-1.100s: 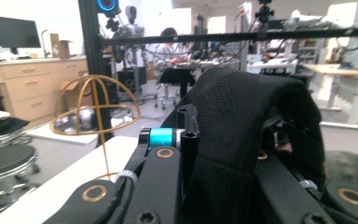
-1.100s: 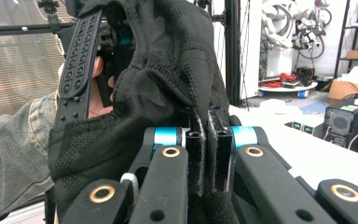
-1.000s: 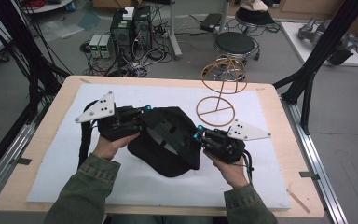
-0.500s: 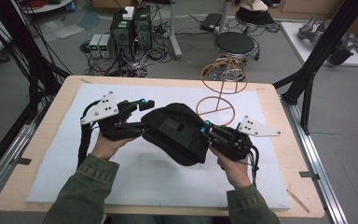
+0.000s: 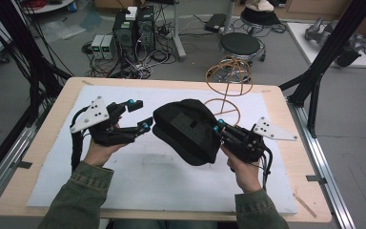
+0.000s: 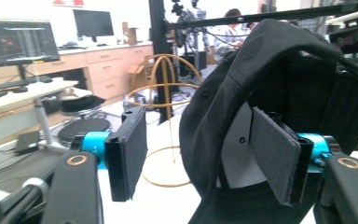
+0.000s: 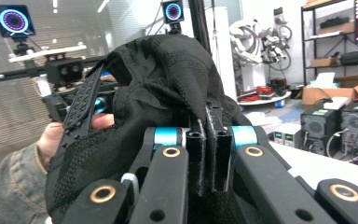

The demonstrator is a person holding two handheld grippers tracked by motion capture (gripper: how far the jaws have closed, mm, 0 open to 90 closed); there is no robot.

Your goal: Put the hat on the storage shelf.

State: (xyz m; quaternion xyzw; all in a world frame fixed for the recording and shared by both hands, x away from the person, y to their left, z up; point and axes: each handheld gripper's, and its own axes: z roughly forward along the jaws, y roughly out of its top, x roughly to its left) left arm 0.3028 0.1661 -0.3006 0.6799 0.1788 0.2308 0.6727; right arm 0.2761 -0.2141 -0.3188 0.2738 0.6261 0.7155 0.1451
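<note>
High view: white-covered table (image 5: 138, 191) amid cabling; right hand-held gripper (image 5: 219, 128) pinches the black cap (image 5: 186, 129), left hand-held gripper (image 5: 140, 114) just opened, empty.

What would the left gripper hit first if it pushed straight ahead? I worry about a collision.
Most likely the black cap held by the right gripper. The left gripper, its fingers just opened, points at it, apart from it in the high view.

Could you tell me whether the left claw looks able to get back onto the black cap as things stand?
Probably yes: the left claw is open beside the black cap, which the right claw holds up.
</note>
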